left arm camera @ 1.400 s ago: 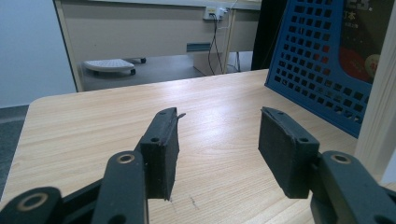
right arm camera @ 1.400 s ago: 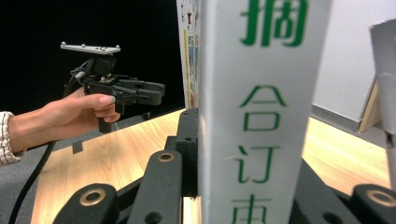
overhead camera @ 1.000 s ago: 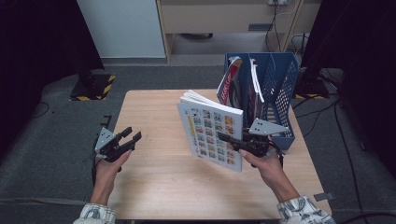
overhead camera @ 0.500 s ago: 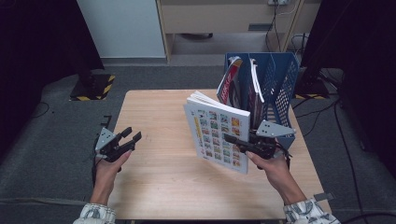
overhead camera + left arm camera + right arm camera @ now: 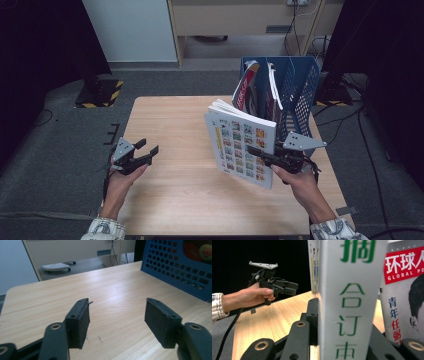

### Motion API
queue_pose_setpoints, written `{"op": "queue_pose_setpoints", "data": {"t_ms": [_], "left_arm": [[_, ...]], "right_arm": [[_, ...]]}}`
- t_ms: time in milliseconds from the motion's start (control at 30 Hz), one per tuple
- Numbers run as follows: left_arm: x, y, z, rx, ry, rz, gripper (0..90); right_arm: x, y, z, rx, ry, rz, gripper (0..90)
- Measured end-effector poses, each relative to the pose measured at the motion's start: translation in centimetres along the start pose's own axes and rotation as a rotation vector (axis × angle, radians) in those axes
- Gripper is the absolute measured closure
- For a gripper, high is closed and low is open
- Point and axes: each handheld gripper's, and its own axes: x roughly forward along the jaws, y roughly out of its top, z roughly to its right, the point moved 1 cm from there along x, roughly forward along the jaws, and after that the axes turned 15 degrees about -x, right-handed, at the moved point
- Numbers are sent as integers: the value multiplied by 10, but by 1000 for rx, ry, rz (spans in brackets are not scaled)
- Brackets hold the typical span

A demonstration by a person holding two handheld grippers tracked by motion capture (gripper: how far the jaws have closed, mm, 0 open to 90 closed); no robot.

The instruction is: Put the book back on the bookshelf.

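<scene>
Thick bound magazine volume (image 5: pixel 241 146) is held upright above the right half of the table, grid-of-pictures cover facing the person, spine edge toward the right gripper (image 5: pixel 260 152), whose jaws are clamped across the volume's thickness; in the right gripper view the spine (image 5: pixel 350 297) with green characters sits squeezed between the two black jaws. Just behind it stands a blue perforated file rack (image 5: pixel 300 85) at the table's back-right corner, with a red-and-white magazine (image 5: pixel 246 90) and other paper standing in its slots; the volume is near the rack but not in it. In the right gripper view a magazine (image 5: pixel 403 292) with a red "GLOBAL" title banner shows just beside the spine. Left gripper (image 5: pixel 147 152) is at the table's left edge, well apart from the volume, jaws have just been opening and stand apart with nothing between them; the left gripper view shows bare wood between the pads (image 5: pixel 78 322) and the rack wall (image 5: pixel 180 267) to the right. Surface is a light wood-grain table (image 5: pixel 175 190), a few small scuffs. Room: grey carpet floor (image 5: pixel 60 150), yellow-black hazard-striped base (image 5: pixel 102 94) back left, pale cabinet (image 5: pixel 240 20) and white panel (image 5: pixel 132 30) behind, cables (image 5: pixel 345 117) at right.
</scene>
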Motion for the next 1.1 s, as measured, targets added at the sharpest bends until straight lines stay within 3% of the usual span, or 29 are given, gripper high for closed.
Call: {"op": "queue_pose_setpoints", "data": {"t_ms": [200,433,1100], "left_arm": [[7,-4,3,2,0,-42,267],[9,-5,3,3,23,-50,190],[9,-6,2,0,26,-47,194]], "right_arm": [[-10,-3,-2,-3,-3,-8,742],[-22,-7,-3,-1,-11,-12,742],[-56,-13,1,5,-60,-6,741]]}}
